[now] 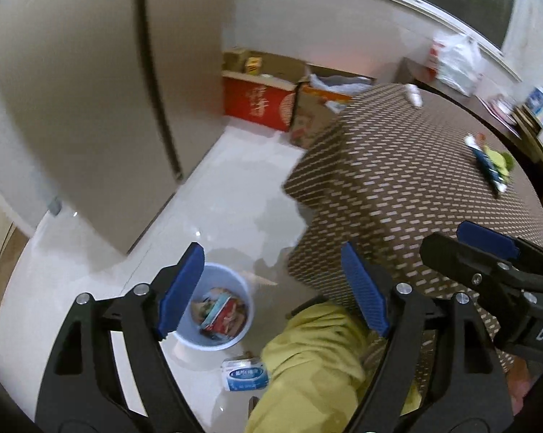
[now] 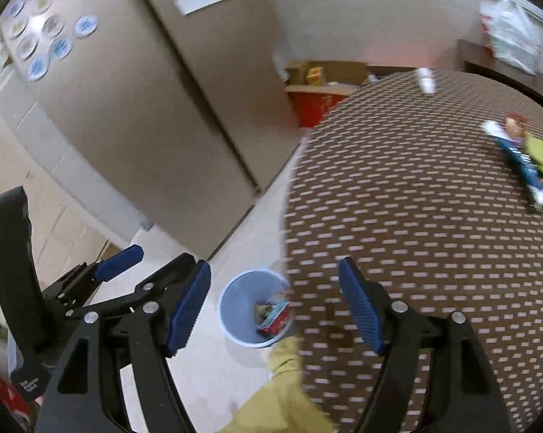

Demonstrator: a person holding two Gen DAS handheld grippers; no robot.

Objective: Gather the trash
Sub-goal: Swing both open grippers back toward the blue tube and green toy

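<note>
A light blue bin (image 1: 213, 306) stands on the white floor beside the table and holds several colourful wrappers; it also shows in the right wrist view (image 2: 250, 306). My left gripper (image 1: 271, 288) is open and empty above the bin and the table edge. My right gripper (image 2: 275, 303) is open and empty over the table's near edge. On the table (image 1: 398, 180) lie a blue and white wrapper (image 1: 486, 164) with green trash (image 1: 502, 162) beside it, and a white item (image 1: 414, 94) at the far edge. The same trash shows in the right wrist view (image 2: 520, 162).
A blue and white tissue pack (image 1: 244, 375) lies on the floor by the bin. A yellow-green cloth (image 1: 318, 361) hangs at the table's near side. Red and brown cardboard boxes (image 1: 260, 103) stand by the far wall. A tall beige cabinet (image 1: 91, 108) stands on the left.
</note>
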